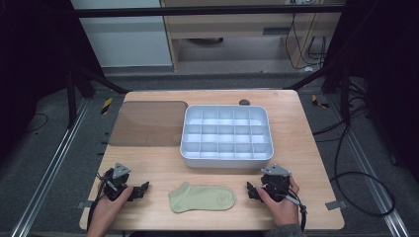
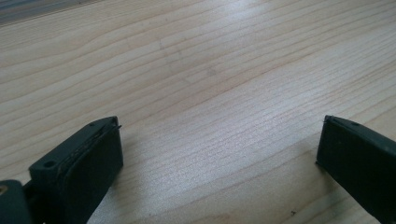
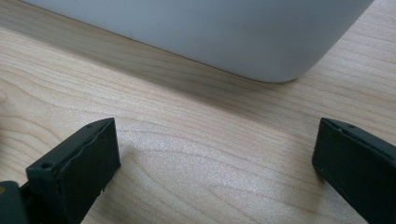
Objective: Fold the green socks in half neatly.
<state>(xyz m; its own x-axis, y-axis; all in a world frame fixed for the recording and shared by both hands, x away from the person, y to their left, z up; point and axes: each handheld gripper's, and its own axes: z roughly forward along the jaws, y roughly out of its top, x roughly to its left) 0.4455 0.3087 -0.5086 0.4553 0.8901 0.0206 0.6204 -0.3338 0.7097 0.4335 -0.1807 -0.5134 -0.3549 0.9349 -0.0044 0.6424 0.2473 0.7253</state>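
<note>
Nearest the person, two hands are resting on the front edge of the desk [image 1: 158, 173], each holding one gripper. The left gripper [image 1: 143, 189] is sitting at the near left with its jaws standing wide apart and nothing between them; in the left gripper view they are framing bare wood. The right gripper [image 1: 251, 191] is sitting at the near right, its jaws likewise spread wide and holding nothing; in the right gripper view they are pointing toward a rounded corner of the tray [image 3: 224, 32].

Between the two grippers, one pale green sock [image 1: 202, 197] is lying flat on the desk, toe toward the right gripper, apart from both sets of jaws.

Farther back, one white divided tray [image 1: 227, 159] is standing, its grid of small compartments looking empty. Just to its left, one brownish translucent lid [image 1: 148, 123] is lying flat. Beyond the tray, a small dark object [image 1: 244, 102] is sitting near the far edge; what it is cannot be told.

By my judgement the work is only starting: neither gripper is touching the sock. The next move is probably calling for one gripper to slide inward, lower its open jaws over an end of the sock and pinch the thin fabric off the wood.
</note>
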